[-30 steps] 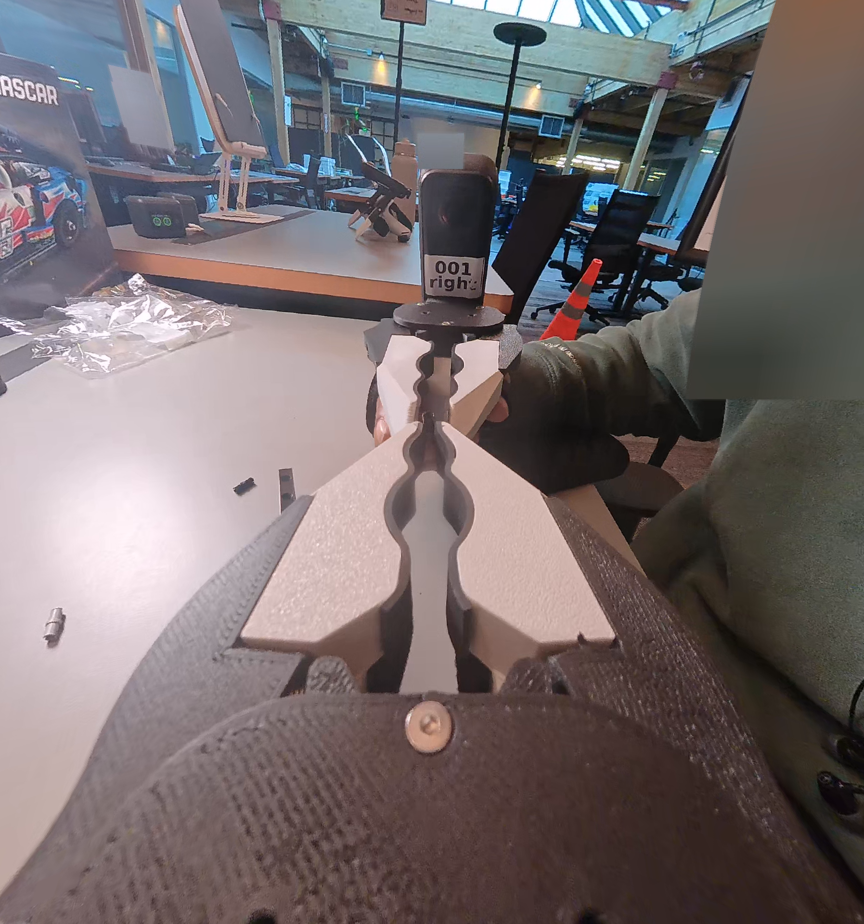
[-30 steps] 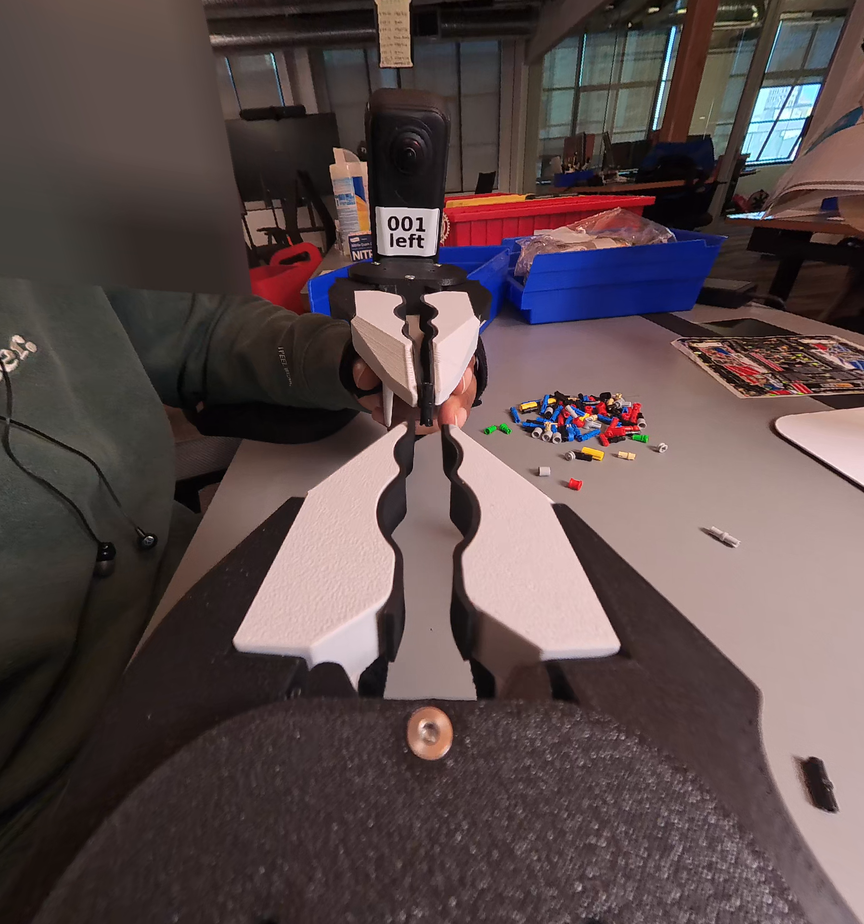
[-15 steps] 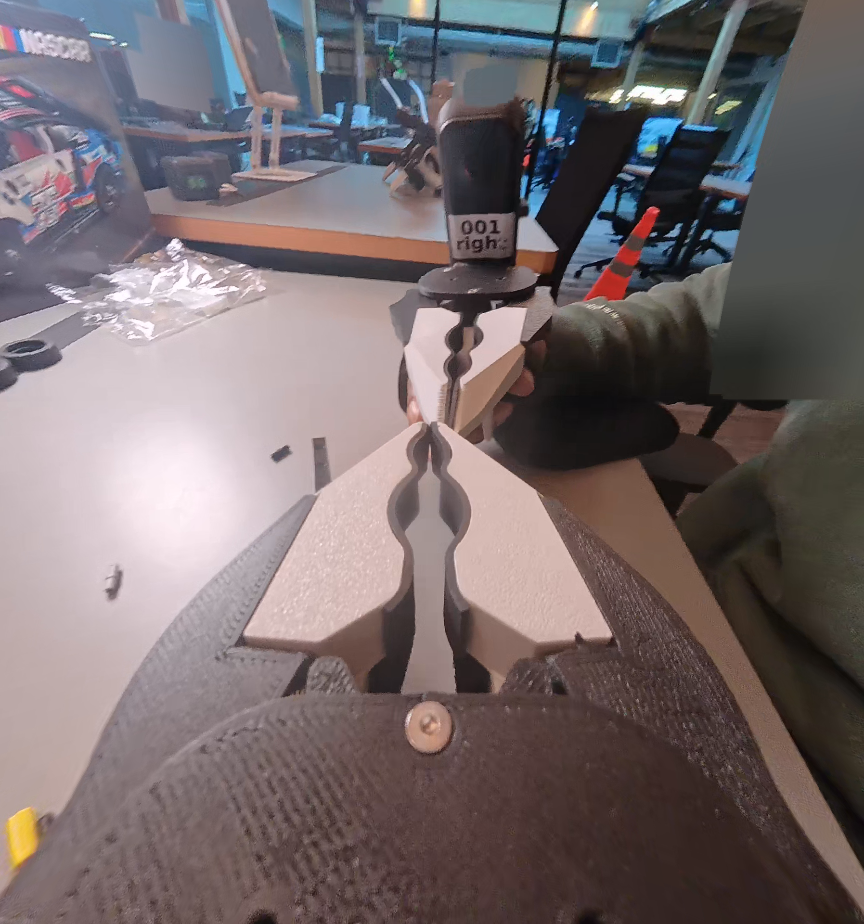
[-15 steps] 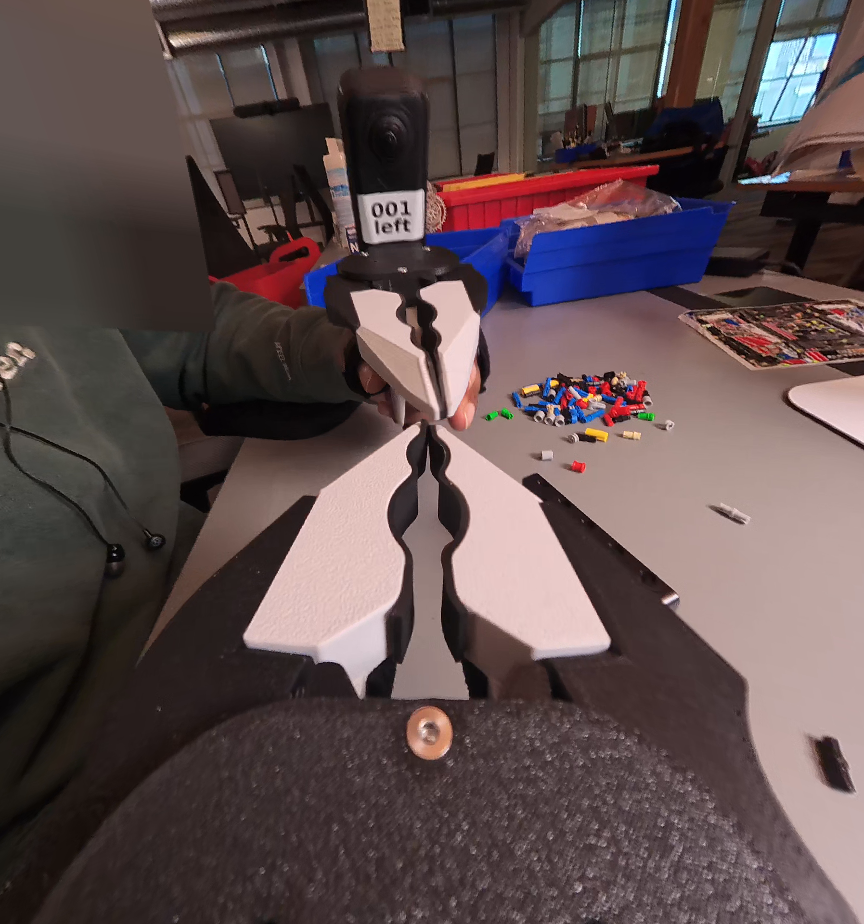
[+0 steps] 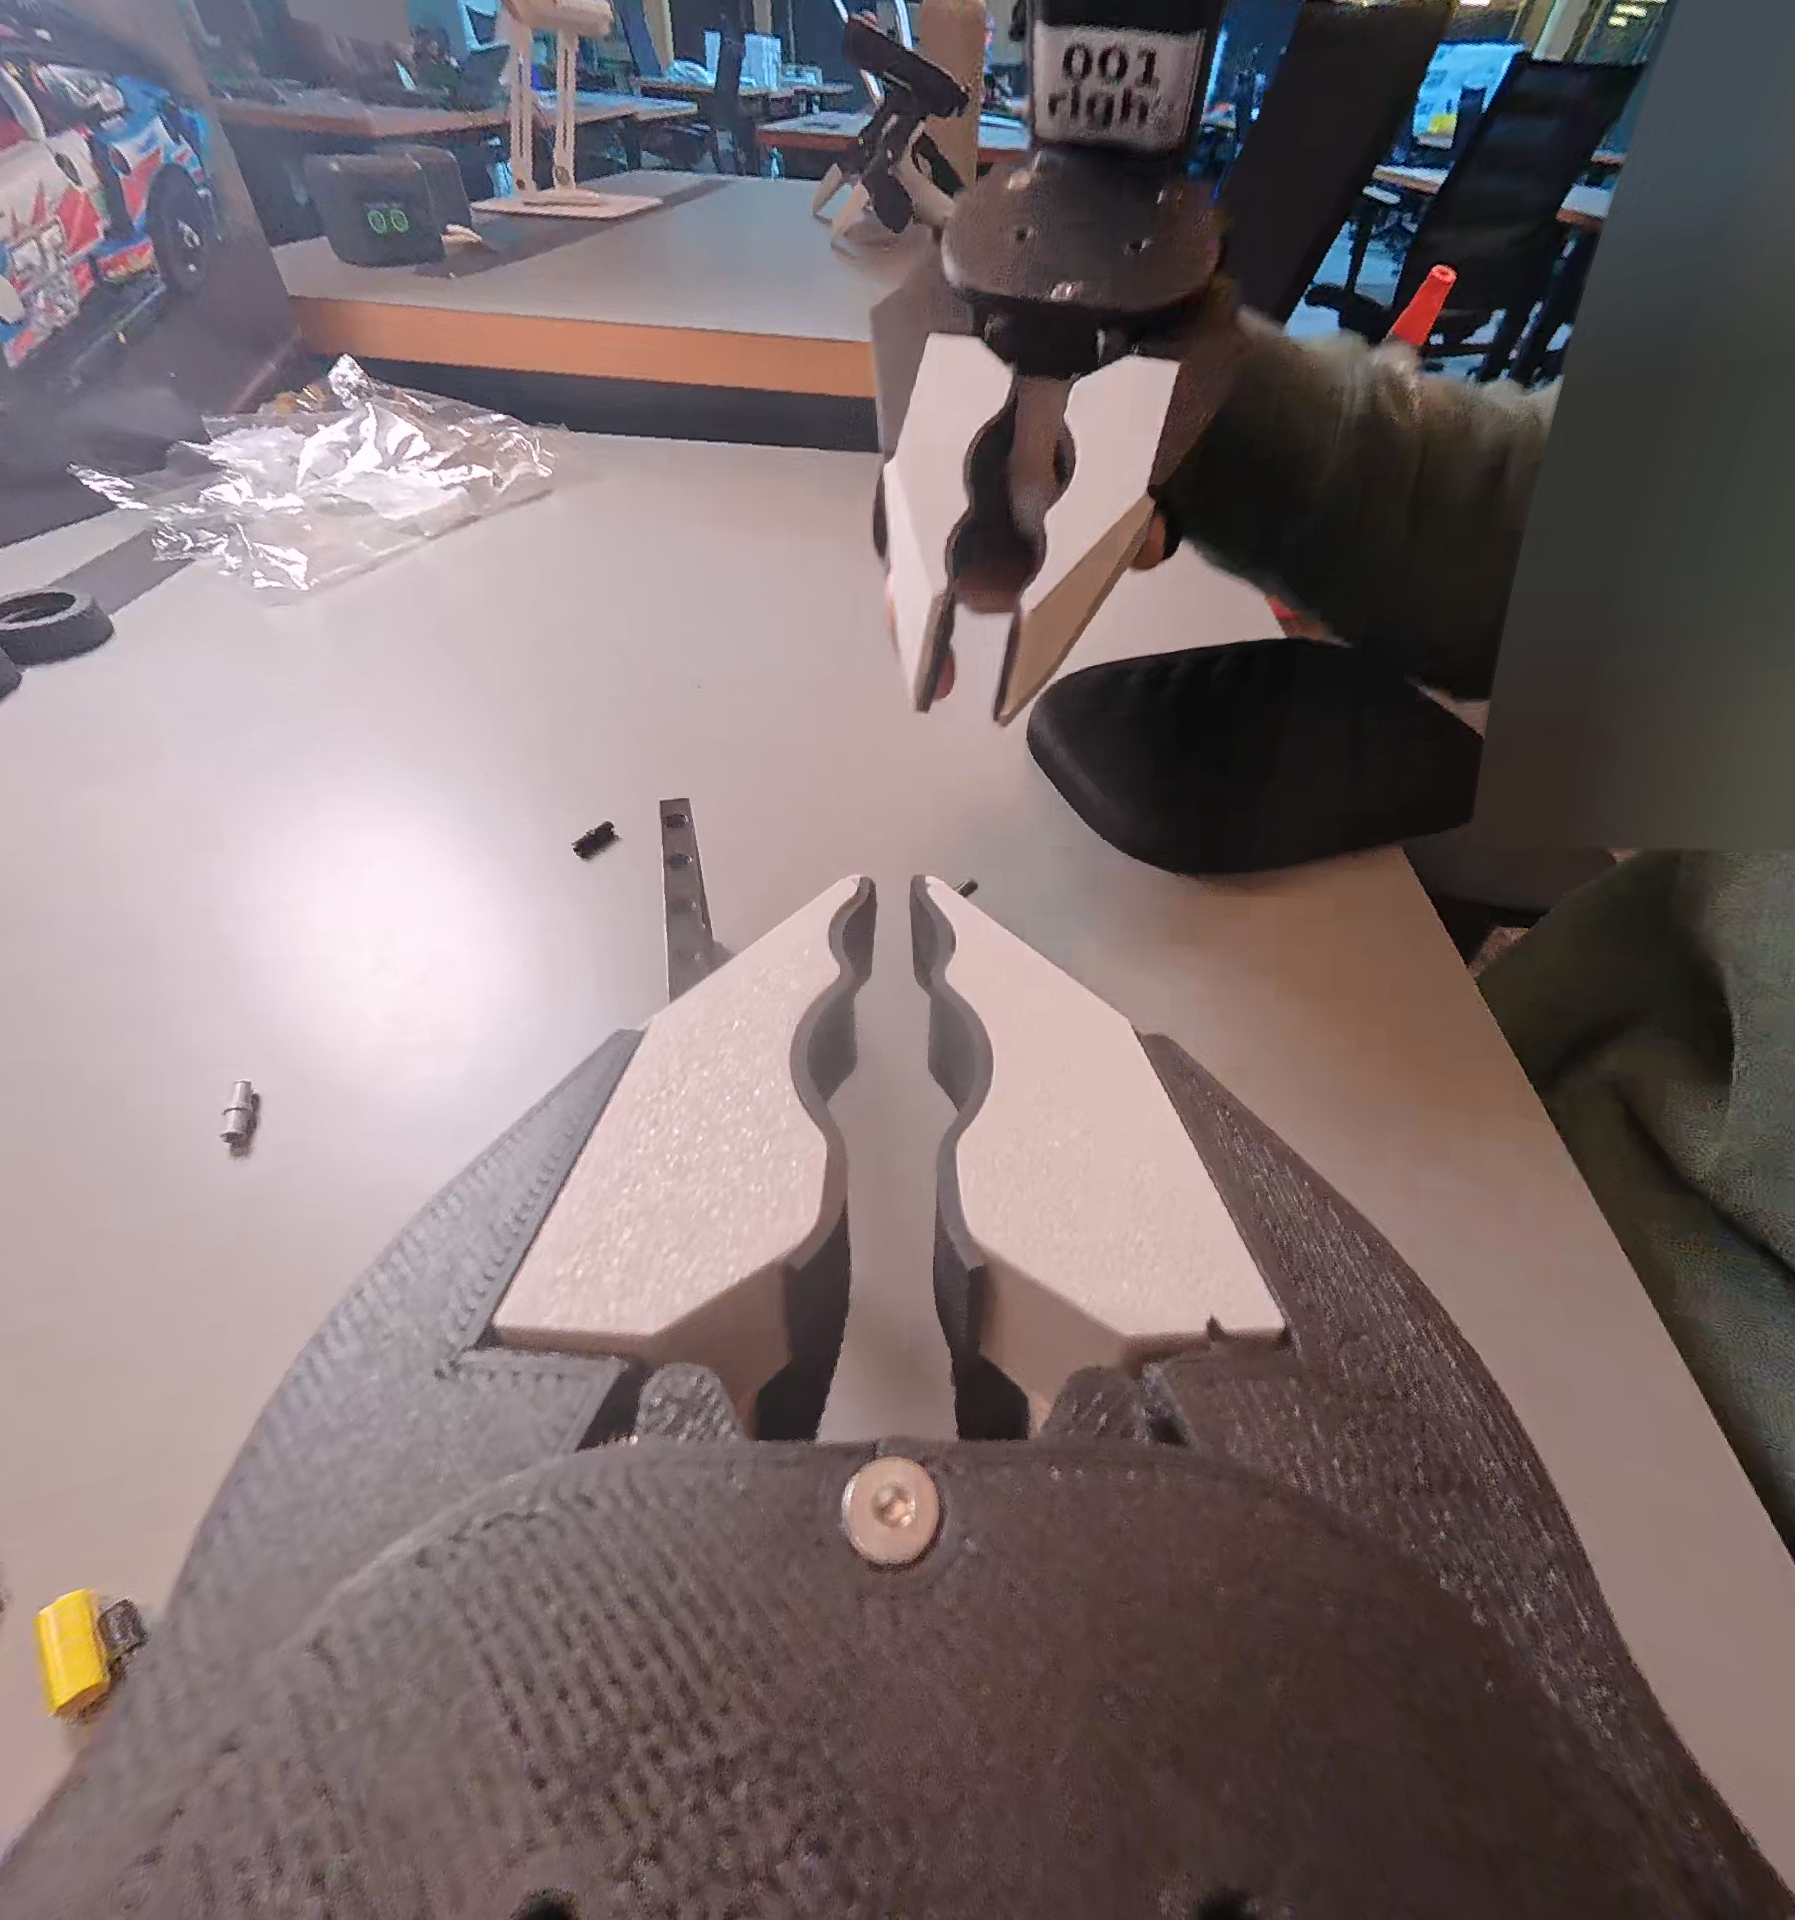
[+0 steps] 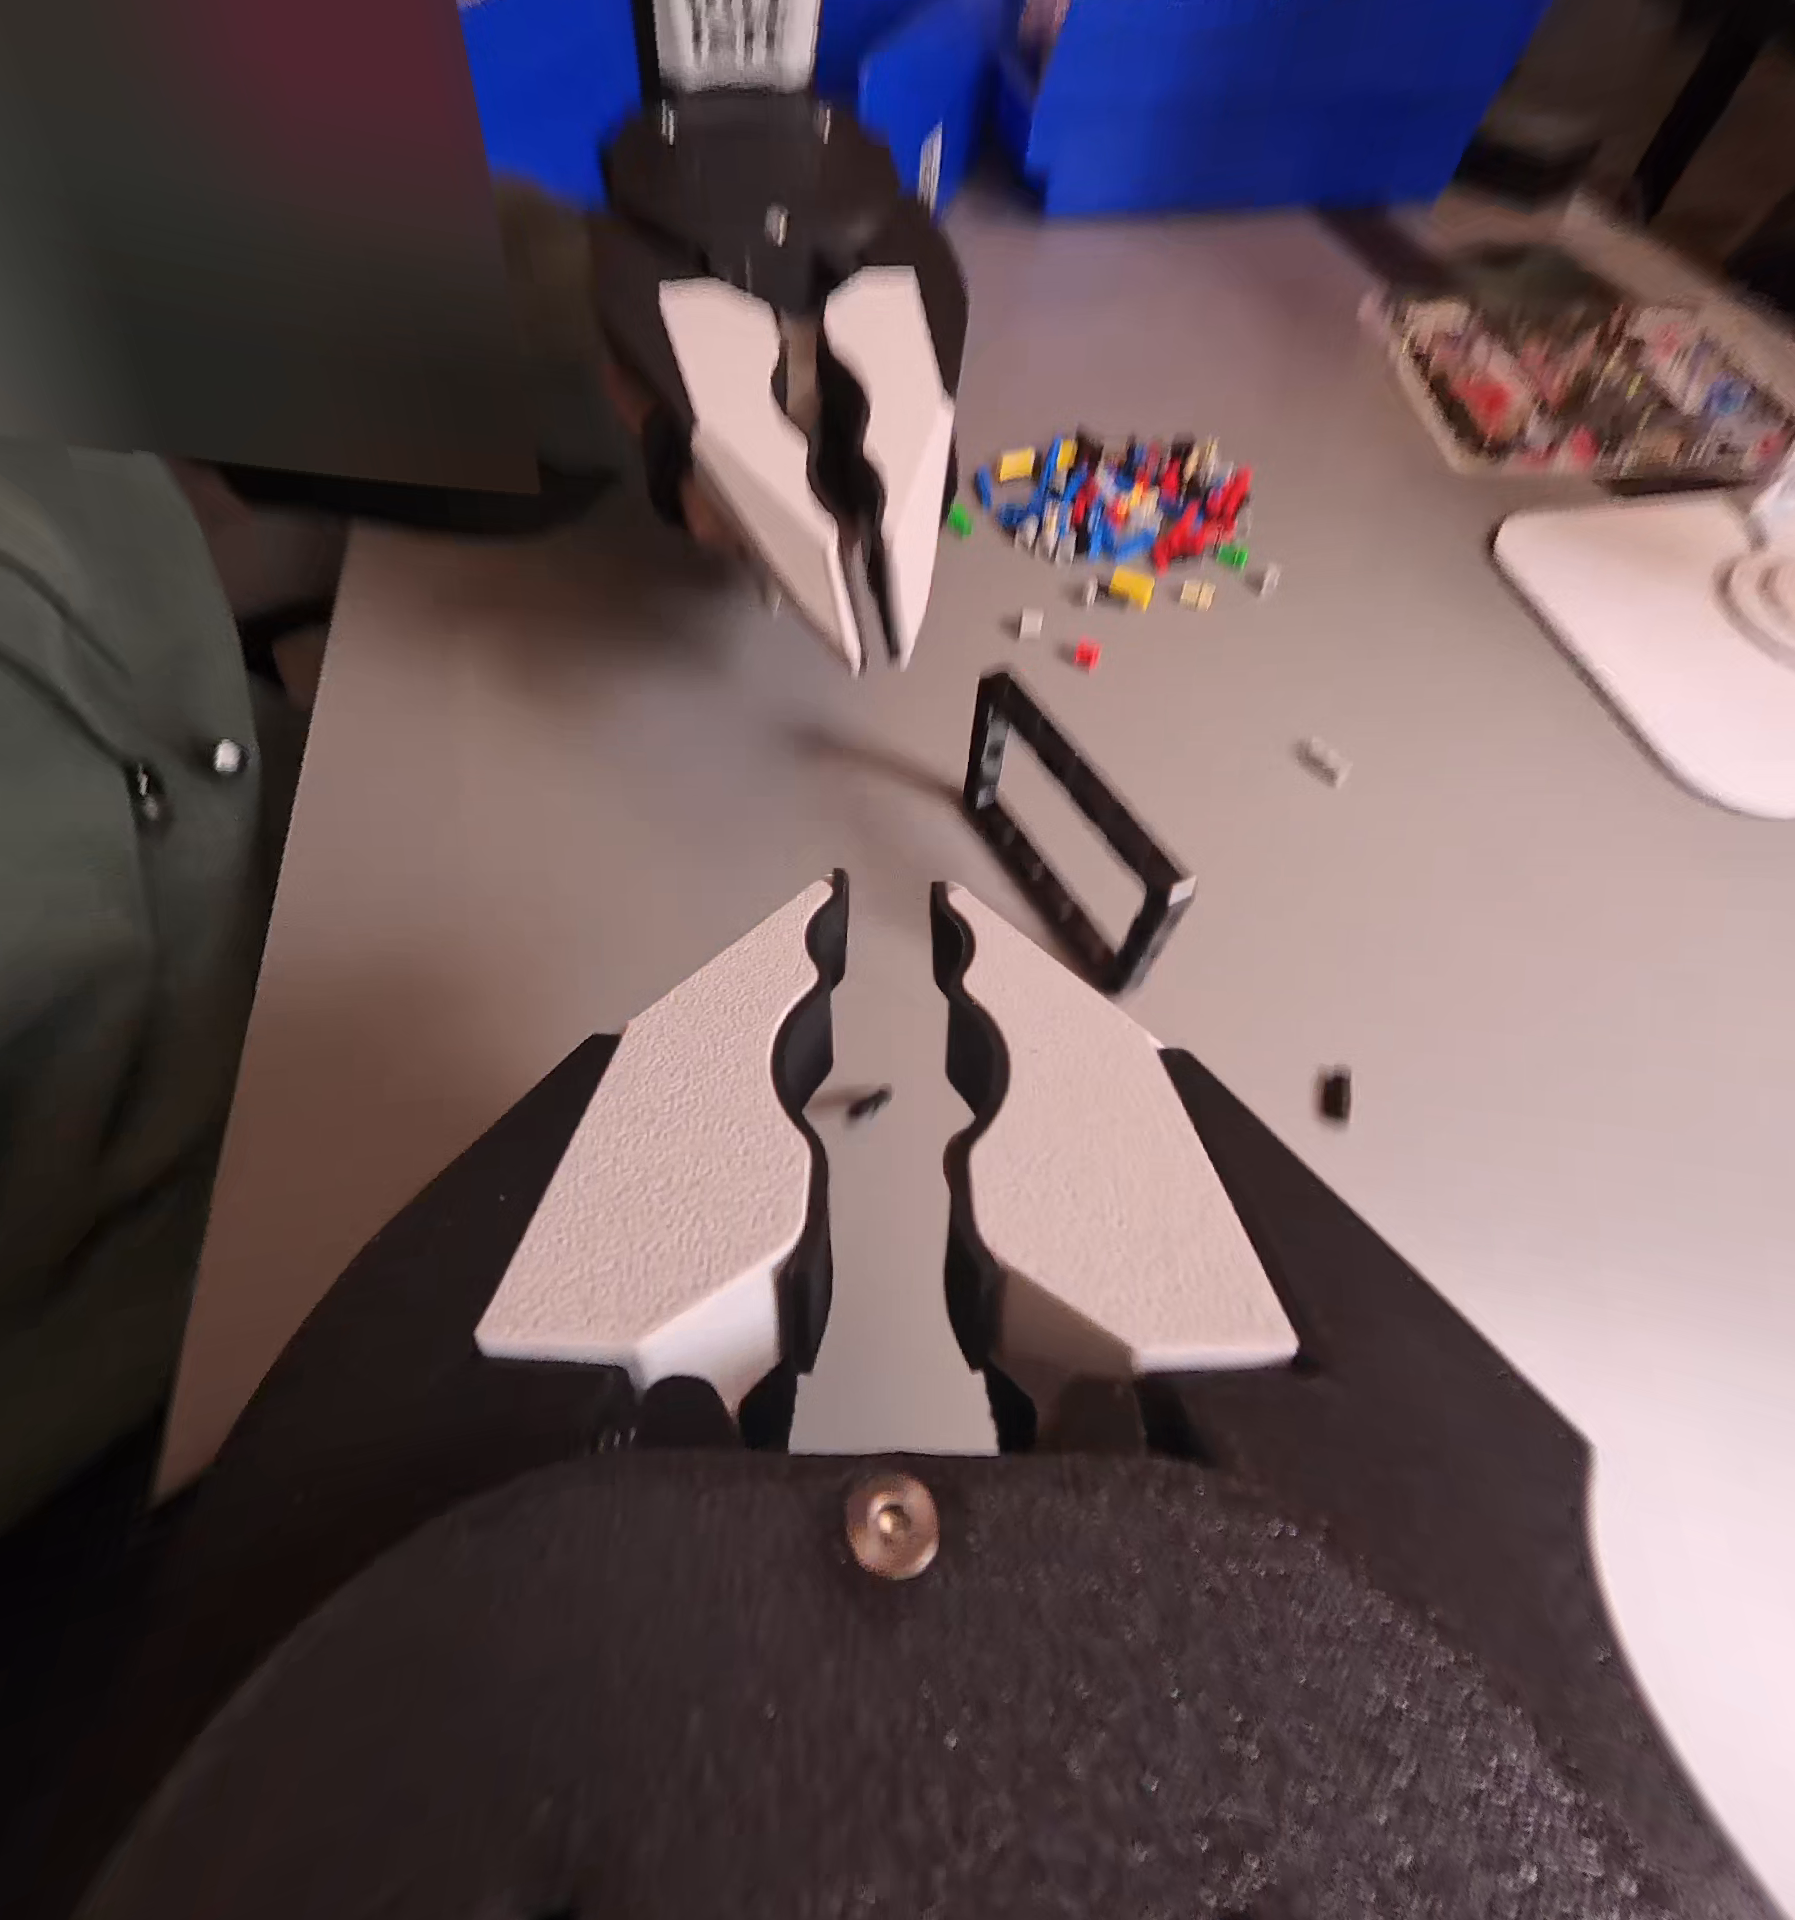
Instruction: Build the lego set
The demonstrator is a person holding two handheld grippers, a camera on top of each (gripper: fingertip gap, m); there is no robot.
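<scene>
Down at the bottom of the right wrist view the right gripper [image 6: 888,894] hangs over the grey table [image 6: 581,790] with a narrow gap between its tips, nothing in it. One small black pin [image 6: 865,1103] lies on the table, showing in the slot between the fingers; a second black bit [image 6: 1334,1093] sits just off the right finger. Up and right of the tips lies one black rectangular frame [image 6: 1069,826], flat, its long axis running from lower right to upper left. Beyond it, one heap of coloured pieces [image 6: 1121,509] in the upper middle, blurred. The left gripper [image 6: 875,655] dips in from the top, tips slightly apart and empty. In the left wrist view the left gripper [image 5: 893,888] shows that same slim gap; the frame's edge [image 5: 687,894] pokes out just left of its tips, pointing up the frame. Two tyres [image 5: 10,644] sit at the left edge.
</scene>
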